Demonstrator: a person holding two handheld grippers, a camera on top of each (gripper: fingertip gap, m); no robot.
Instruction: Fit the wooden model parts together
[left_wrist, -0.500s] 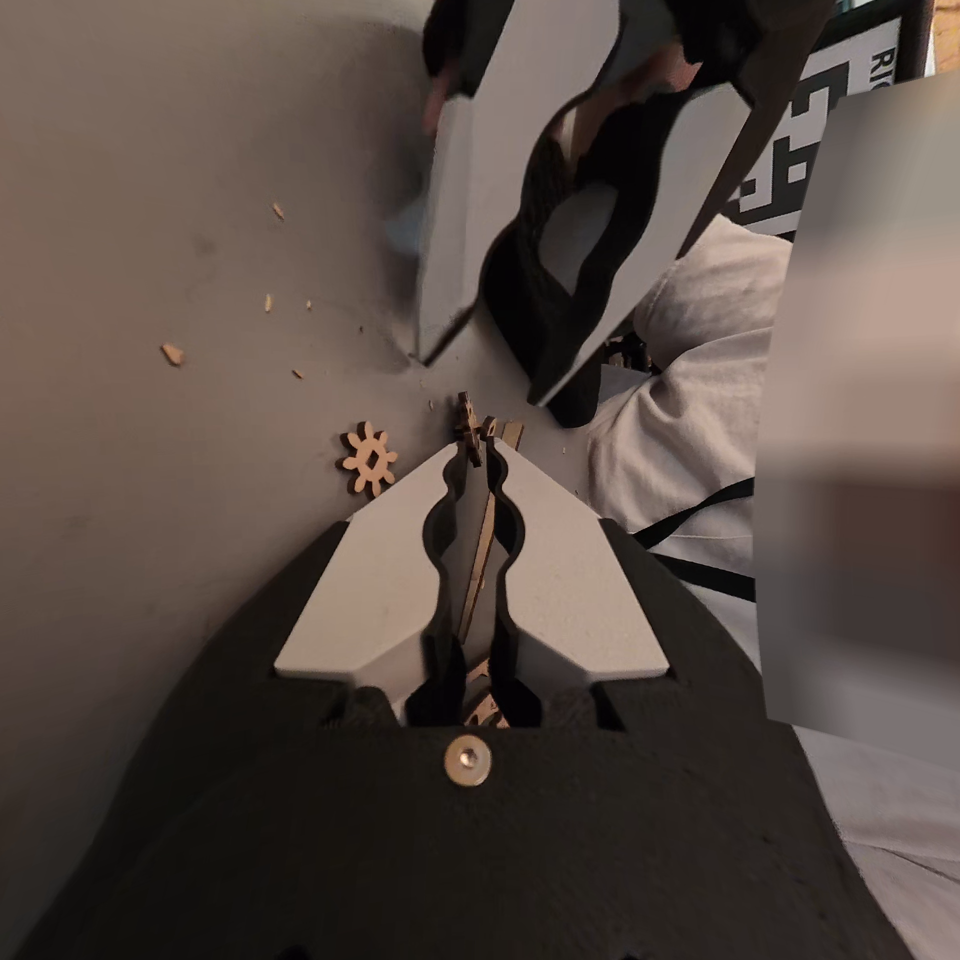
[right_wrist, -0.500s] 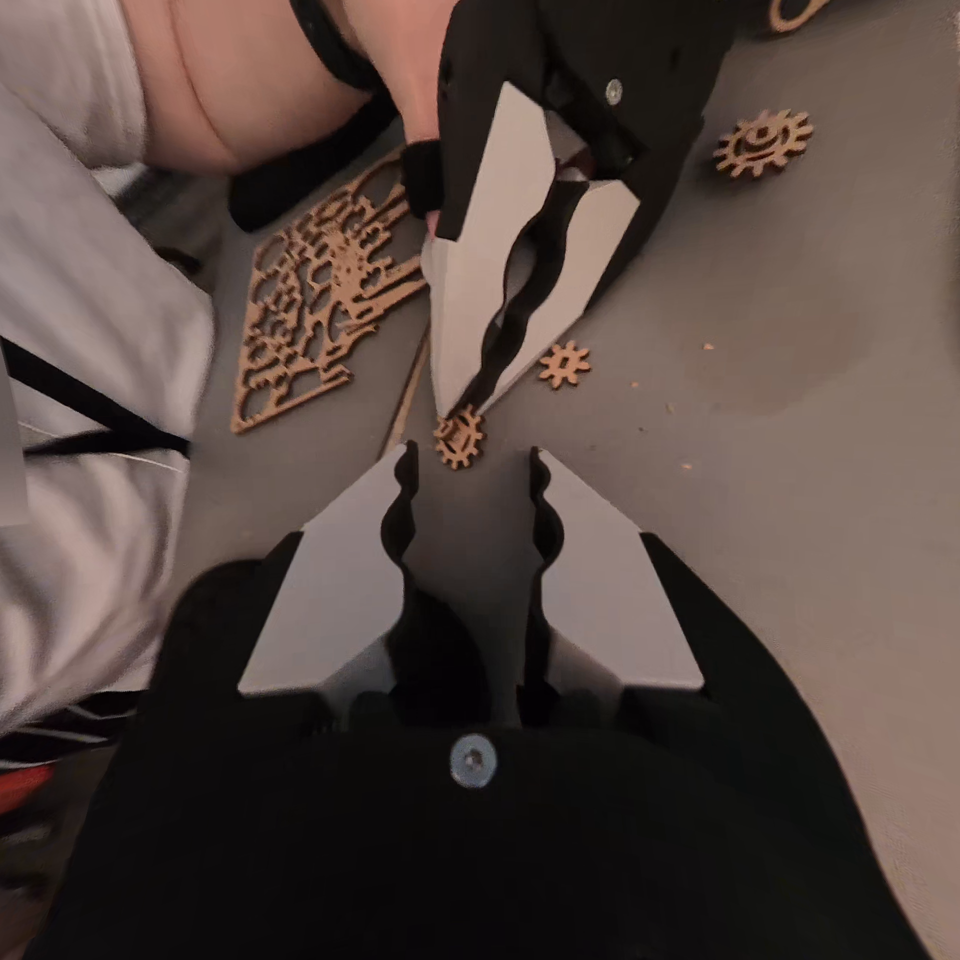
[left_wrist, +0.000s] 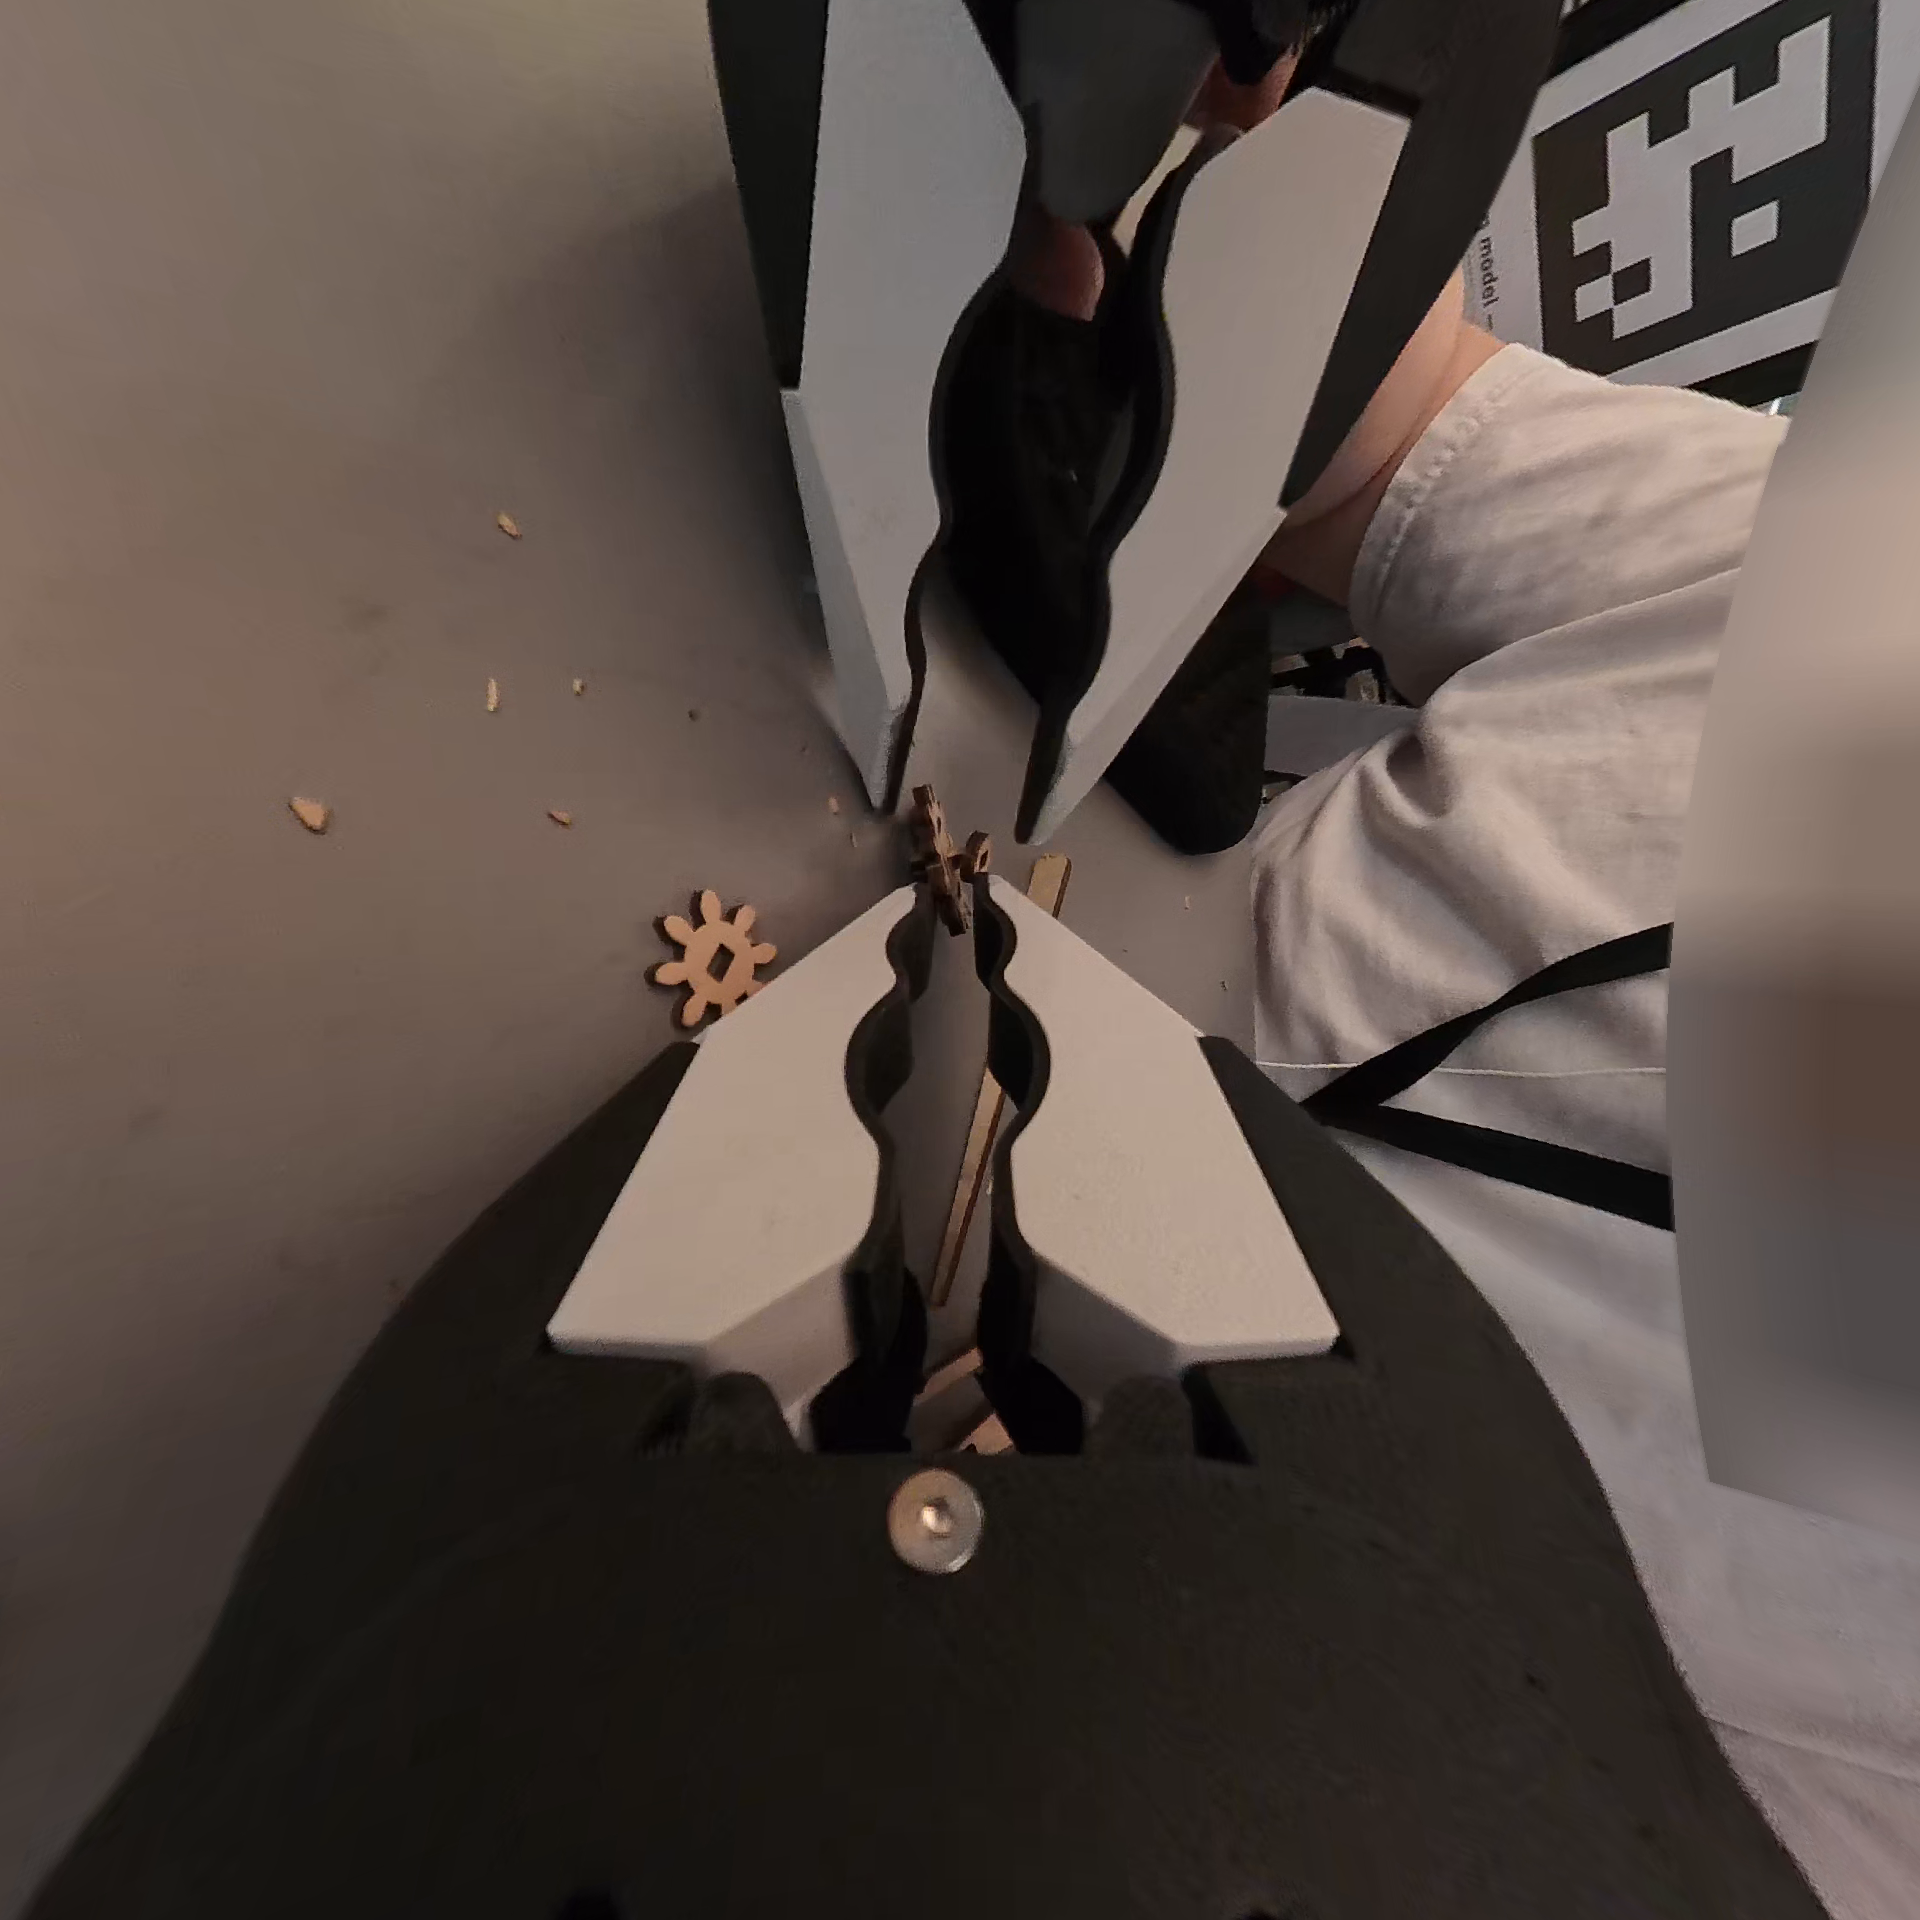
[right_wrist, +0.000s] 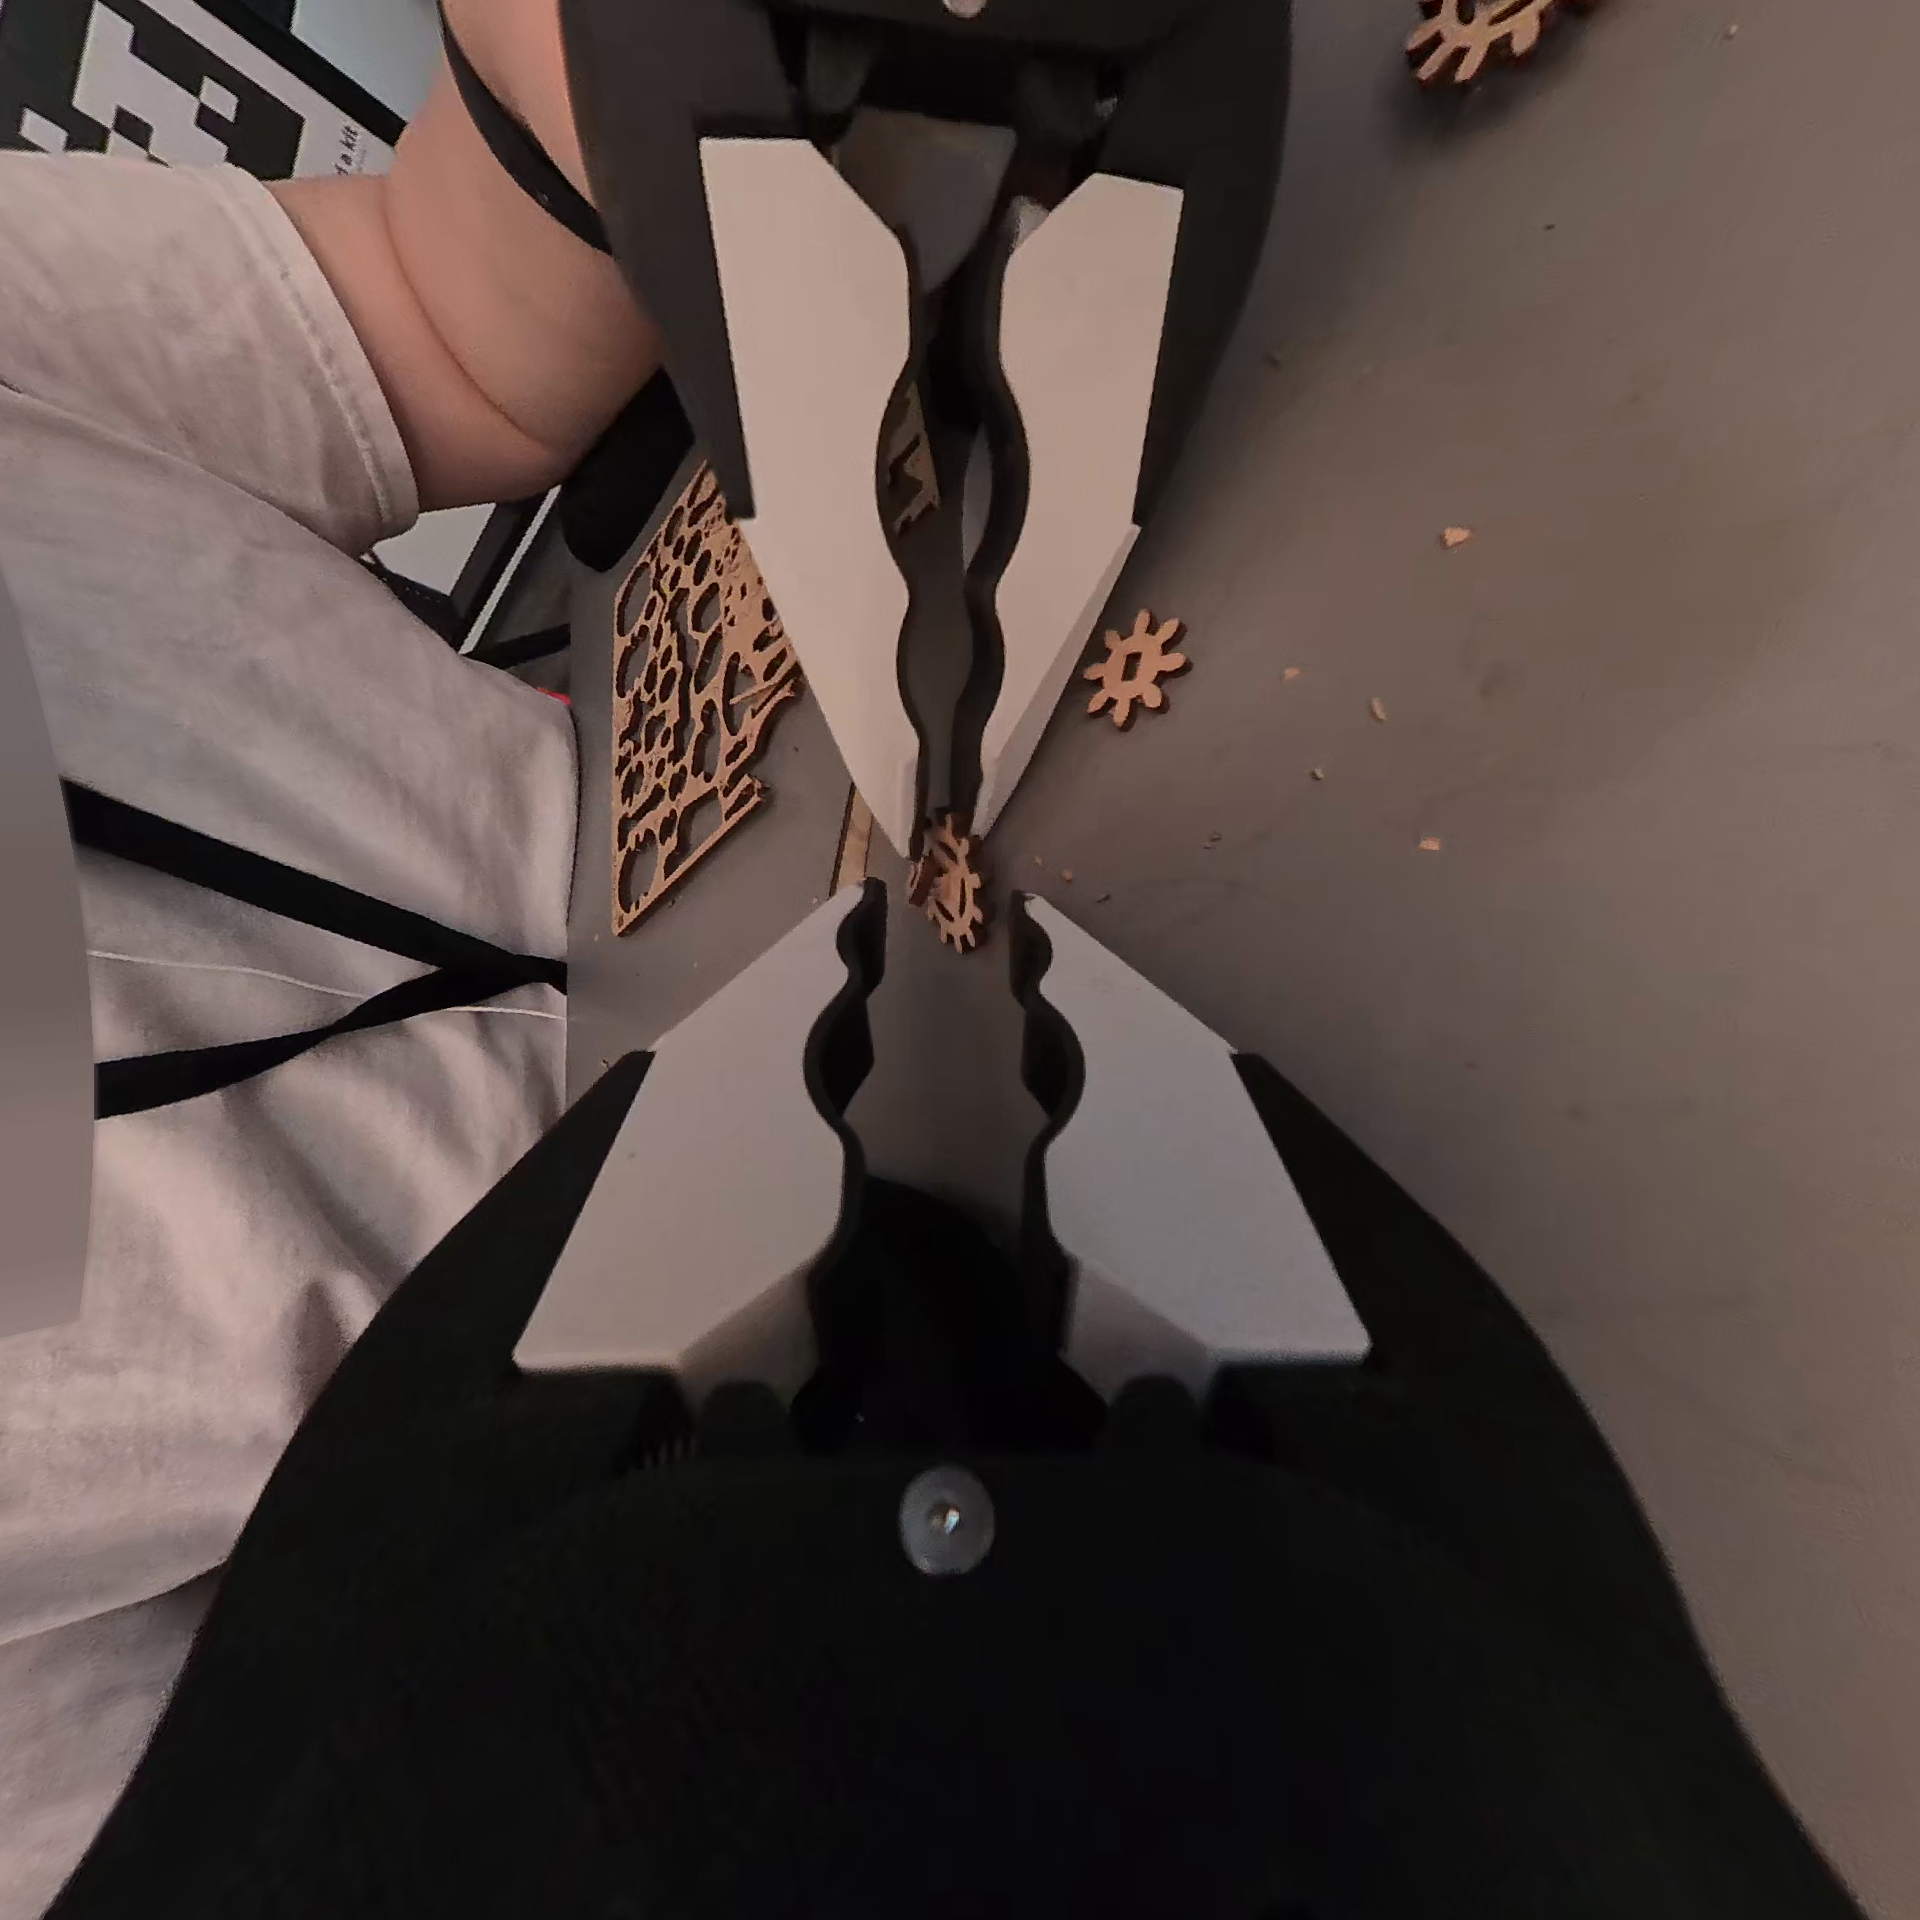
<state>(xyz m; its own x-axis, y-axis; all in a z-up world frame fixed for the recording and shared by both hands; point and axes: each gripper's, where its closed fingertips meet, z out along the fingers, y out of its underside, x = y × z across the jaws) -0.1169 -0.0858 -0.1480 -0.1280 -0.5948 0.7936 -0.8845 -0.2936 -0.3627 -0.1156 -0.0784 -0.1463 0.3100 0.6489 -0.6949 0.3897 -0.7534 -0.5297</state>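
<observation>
right tool (right_wrist: 945, 899): jaws apart, nothing between them. left tool (right_wrist: 948, 805): opposite, tip to tip, jaws pinched on a small wooden gear (right_wrist: 954, 881) held on edge. second gear (right_wrist: 1135, 667): flat on the grey surface (right_wrist: 1558, 935), beside the left tool. cut-out wooden sheet (right_wrist: 691, 717): flat, beside a white sleeve (right_wrist: 260, 644).

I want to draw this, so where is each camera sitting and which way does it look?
Left wrist view: sits on the left gripper, looks along its fingers, shut on a small wooden gear, over the grey table at the facing right gripper; a white sleeve shows.
Right wrist view: sits on the open right gripper, looks back at the left gripper; sleeve and forearm show.
Both share the held gear, the loose gear on the table, and wood chips.
</observation>
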